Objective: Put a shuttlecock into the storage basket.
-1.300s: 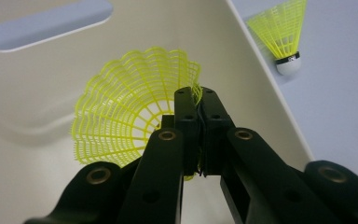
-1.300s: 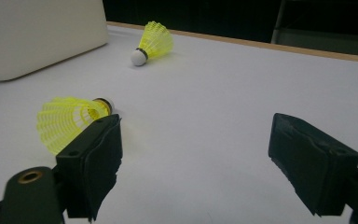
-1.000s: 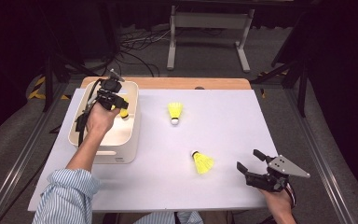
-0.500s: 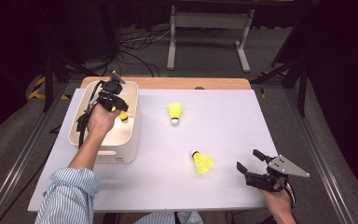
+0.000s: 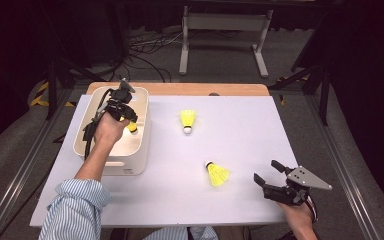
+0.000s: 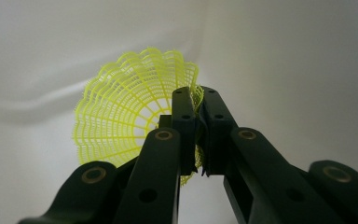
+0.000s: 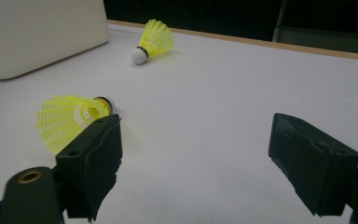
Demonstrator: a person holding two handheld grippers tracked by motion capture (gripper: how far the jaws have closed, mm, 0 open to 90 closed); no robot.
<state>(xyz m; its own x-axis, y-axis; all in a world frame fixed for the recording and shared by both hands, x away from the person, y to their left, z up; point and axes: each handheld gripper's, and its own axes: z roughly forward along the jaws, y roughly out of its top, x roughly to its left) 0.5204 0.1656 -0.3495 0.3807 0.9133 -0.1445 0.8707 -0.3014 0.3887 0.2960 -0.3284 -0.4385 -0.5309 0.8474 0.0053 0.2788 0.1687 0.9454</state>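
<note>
Left gripper view, yellow mesh-skirted shuttlecock (image 6: 121, 112), rim seemingly pinched by left claw (image 6: 196, 135)

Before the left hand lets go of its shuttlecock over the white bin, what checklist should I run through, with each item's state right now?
1. Left gripper shut on the held shuttlecock, jaws pinching the skirt rim: ok.
2. Held shuttlecock inside the white bin, pale walls all around it in the left gripper view: ok.
3. Held shuttlecock resting on the bin floor: cannot tell.
4. Right gripper open and holding nothing, ready for the next pick: ok.
5. Near shuttlecock lying on the table, apart from the right gripper: ok.
6. Far shuttlecock lying free on the table beside the bin: ok.
</note>
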